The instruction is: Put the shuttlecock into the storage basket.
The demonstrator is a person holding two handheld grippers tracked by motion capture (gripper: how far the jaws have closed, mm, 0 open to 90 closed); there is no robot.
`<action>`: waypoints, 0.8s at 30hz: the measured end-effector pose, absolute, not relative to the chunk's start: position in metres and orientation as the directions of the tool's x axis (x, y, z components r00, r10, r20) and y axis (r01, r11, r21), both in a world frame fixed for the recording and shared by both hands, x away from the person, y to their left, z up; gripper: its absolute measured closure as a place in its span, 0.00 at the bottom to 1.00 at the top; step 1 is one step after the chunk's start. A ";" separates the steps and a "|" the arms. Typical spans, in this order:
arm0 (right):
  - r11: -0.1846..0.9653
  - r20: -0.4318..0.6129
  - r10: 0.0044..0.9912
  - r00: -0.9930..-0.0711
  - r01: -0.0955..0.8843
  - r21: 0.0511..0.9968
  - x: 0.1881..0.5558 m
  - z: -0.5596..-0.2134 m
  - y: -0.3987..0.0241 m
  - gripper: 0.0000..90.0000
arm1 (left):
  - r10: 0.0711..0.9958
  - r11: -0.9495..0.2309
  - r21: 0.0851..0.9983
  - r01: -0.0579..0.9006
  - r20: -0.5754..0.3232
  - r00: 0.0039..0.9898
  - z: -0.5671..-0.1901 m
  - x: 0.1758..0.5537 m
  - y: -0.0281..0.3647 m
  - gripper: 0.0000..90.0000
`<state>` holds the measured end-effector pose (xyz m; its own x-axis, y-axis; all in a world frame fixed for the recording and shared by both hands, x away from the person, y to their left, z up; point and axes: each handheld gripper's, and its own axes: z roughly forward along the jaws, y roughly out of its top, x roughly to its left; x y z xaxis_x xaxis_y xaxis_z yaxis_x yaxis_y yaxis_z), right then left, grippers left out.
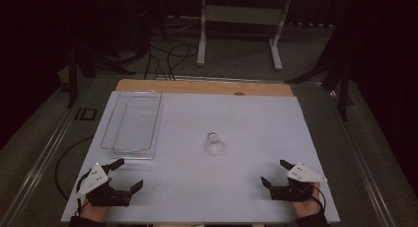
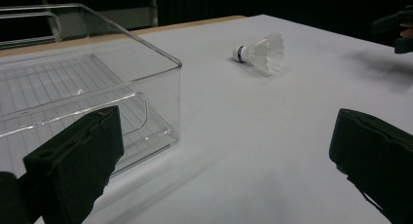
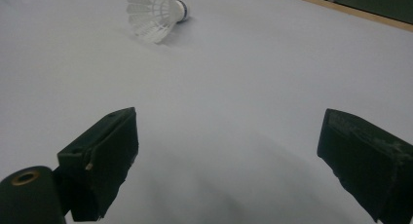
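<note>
A white shuttlecock (image 1: 214, 144) with a blue band lies on the white table (image 1: 246, 118) beside a clear bin (image 1: 133, 123).

Each black gripper (image 1: 126, 174) carries a grey triangular plate (image 1: 93, 179).

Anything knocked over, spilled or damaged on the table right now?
Nothing stands out. The white feather shuttlecock lies on its side on the white table; the clear plastic bin sits upright and empty, and both grippers are open.
</note>
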<state>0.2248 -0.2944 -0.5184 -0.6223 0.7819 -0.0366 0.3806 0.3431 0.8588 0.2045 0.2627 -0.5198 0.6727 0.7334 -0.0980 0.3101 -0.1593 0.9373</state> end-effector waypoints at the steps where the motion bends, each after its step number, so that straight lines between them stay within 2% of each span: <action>1: 0.343 -0.037 0.782 -0.622 0.381 0.859 0.225 -0.518 -0.294 0.09 | 0.734 -0.157 0.938 0.309 -0.099 0.672 -0.520 0.204 0.263 0.00; 24: 0.341 -0.045 0.780 -0.624 0.364 0.867 0.221 -0.517 -0.293 0.09 | 0.725 -0.170 0.935 0.312 -0.096 0.682 -0.520 0.206 0.260 0.00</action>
<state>0.2209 -0.2931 -0.5169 -0.6239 0.7802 -0.0449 0.3640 0.3409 0.8667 0.2061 0.2601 -0.5203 0.6818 0.7253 -0.0956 0.3122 -0.1702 0.9346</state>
